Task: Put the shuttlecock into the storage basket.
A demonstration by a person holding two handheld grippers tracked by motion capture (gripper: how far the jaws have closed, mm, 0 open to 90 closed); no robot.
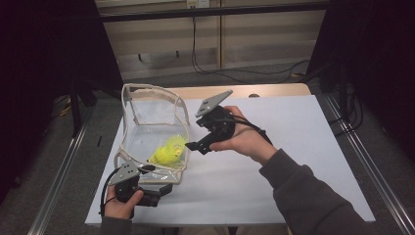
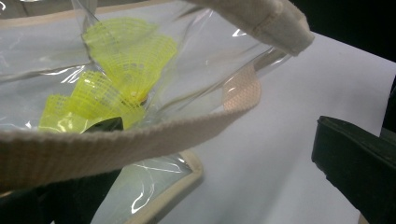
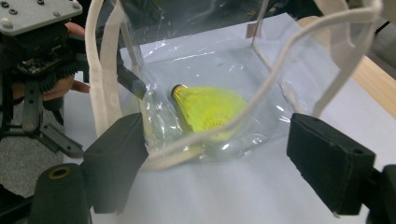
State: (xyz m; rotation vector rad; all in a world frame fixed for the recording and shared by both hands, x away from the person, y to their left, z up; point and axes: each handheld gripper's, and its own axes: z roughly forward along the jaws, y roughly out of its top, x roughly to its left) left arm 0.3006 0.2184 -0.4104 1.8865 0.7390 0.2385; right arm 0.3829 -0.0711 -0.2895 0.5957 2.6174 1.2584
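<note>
The right gripper (image 1: 192, 147) holds its jaws wide with nothing between them, pointed at the clear plastic bag (image 1: 151, 125) just beside them on the white bench (image 1: 293, 147). Inside that bag, ahead of the jaws, lie yellow shuttlecocks (image 3: 210, 109). The left gripper (image 1: 166, 188) has its jaws pinched on the bag's beige fabric rim (image 2: 116, 144) at the near edge, keeping the mouth propped up, with the shuttlecocks just past the rim.
</note>
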